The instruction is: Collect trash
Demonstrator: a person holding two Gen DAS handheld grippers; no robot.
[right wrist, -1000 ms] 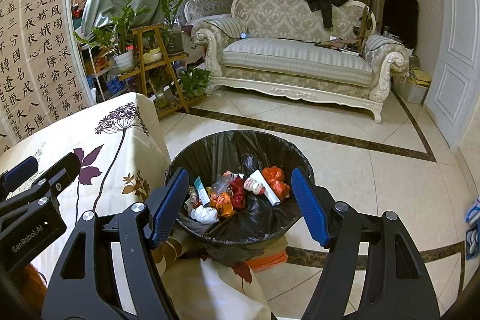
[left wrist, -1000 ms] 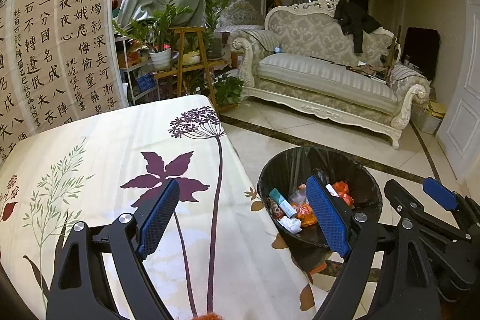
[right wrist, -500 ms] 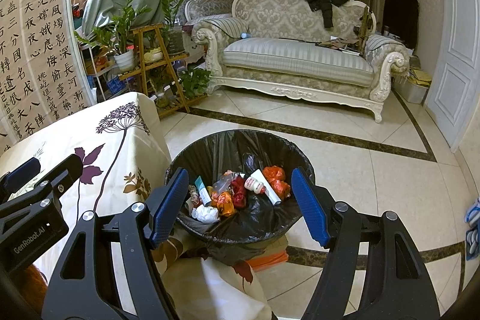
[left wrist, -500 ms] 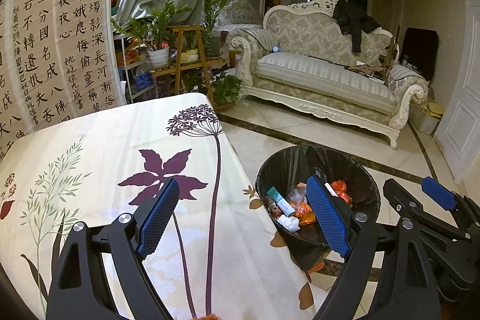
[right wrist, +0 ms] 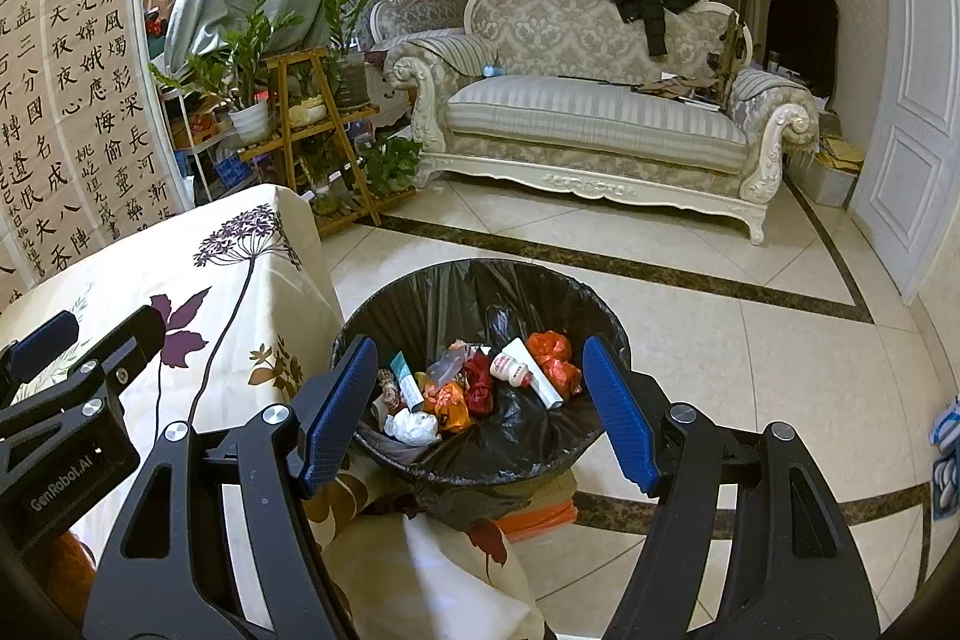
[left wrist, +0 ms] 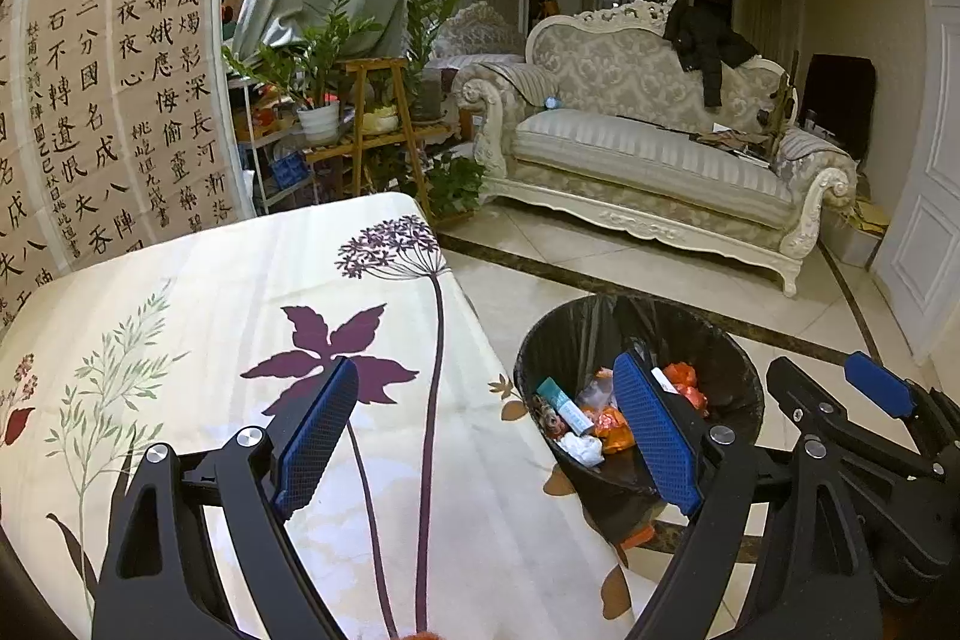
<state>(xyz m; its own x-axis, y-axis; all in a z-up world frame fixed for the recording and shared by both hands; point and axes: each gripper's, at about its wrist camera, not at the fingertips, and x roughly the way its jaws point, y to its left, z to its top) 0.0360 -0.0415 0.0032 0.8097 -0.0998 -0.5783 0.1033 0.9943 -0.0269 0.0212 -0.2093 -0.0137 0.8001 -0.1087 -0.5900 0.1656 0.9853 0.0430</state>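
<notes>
1. Landmark was the black-lined trash bin (right wrist: 480, 292) on the floor, just beside the corner of the floral tablecloth (left wrist: 240, 292).
2. Trash (right wrist: 474, 388) sat inside the bin: crumpled wrappers, a small white bottle, a white wad. None showed on the cloth.
3. Left gripper (left wrist: 486, 430) hung over the cloth edge next to the bin, jaws spread wide, nothing between them.
4. Right gripper (right wrist: 480, 406) hung above the bin's near rim, jaws spread, nothing held.
5. Judgement: collection looked essentially finished. A clean finish meant scanning cloth and floor around the bin for strays, keeping both jaws apart, and staying clear of the liner so it wouldn't snag.
</notes>
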